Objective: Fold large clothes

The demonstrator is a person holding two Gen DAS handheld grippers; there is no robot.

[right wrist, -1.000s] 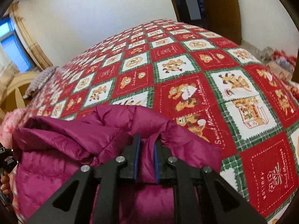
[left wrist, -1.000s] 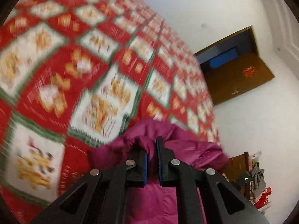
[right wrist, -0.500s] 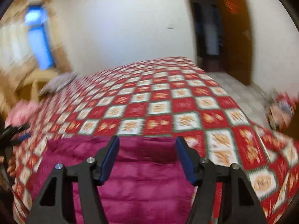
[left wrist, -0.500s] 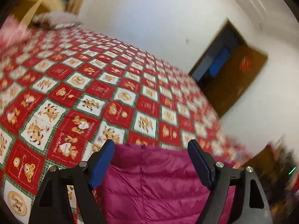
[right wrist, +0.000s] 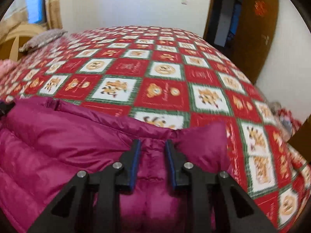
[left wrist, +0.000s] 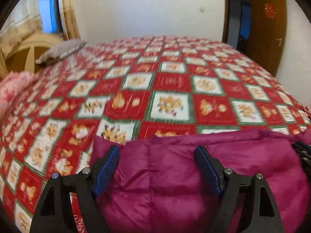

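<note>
A magenta puffer jacket (left wrist: 175, 184) lies on the near part of a bed with a red, white and green patchwork cover (left wrist: 171, 81). My left gripper (left wrist: 156, 149) hovers open and wide over the jacket's far left corner, nothing pressed between its blue pads. My right gripper (right wrist: 153, 142) sits at the jacket's (right wrist: 58, 139) far right edge. Its jaws are closing, and a puckered fold of the fabric is between the pads. The right gripper's black tip (left wrist: 303, 151) shows at the right edge of the left wrist view.
A grey pillow (left wrist: 62, 49) and a pink cloth (left wrist: 13, 89) lie at the bed's left. A wooden headboard (left wrist: 23, 52), curtain and window stand beyond. A brown door (left wrist: 268, 31) is open at the far right. Clutter lies on the floor (right wrist: 285, 116) right of the bed.
Both grippers let go of the bunched jacket, which now lies flat. The left stays wide open and swung level with the bed. The right opened, then narrowed again on the far edge.
</note>
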